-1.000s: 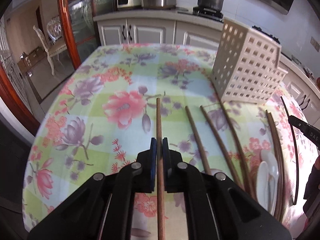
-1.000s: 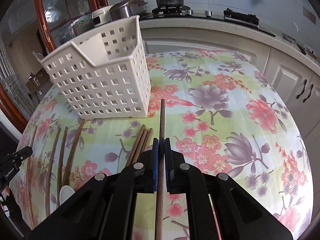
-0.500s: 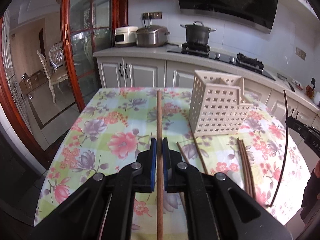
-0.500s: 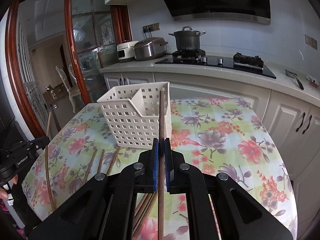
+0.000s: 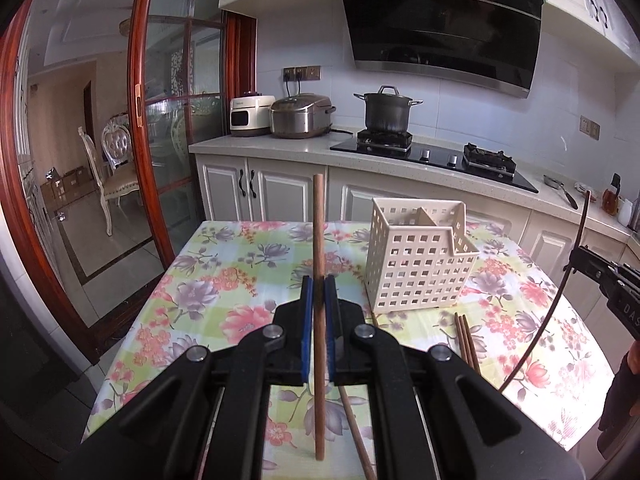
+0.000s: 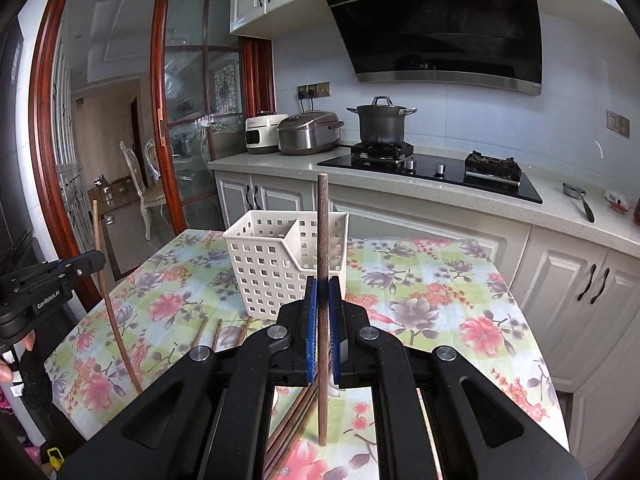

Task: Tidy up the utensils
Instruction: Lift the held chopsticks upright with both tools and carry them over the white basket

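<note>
Left gripper (image 5: 319, 312) and right gripper (image 6: 322, 316) are each clamped mid-shaft on a chopstick (image 5: 319, 248): light, rigid, smooth, likely slip-prone.

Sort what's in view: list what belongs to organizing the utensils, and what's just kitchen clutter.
Job:
- brown wooden chopstick in left gripper
- brown wooden chopstick in right gripper
- loose brown chopsticks on table
- white perforated plastic caddy

Clutter:
- dark lidded stockpot
- steel rice cooker

Daylight is falling across a kitchen where white cabinets (image 5: 256, 184) are running under a pale counter (image 6: 280, 166). A black range hood (image 5: 440, 20) is hanging over the hob (image 6: 432, 172), on which a pot (image 5: 386, 112) is sitting. A red-framed glass door (image 5: 172, 120) is giving onto a room with a white chair (image 5: 108, 172).
</note>
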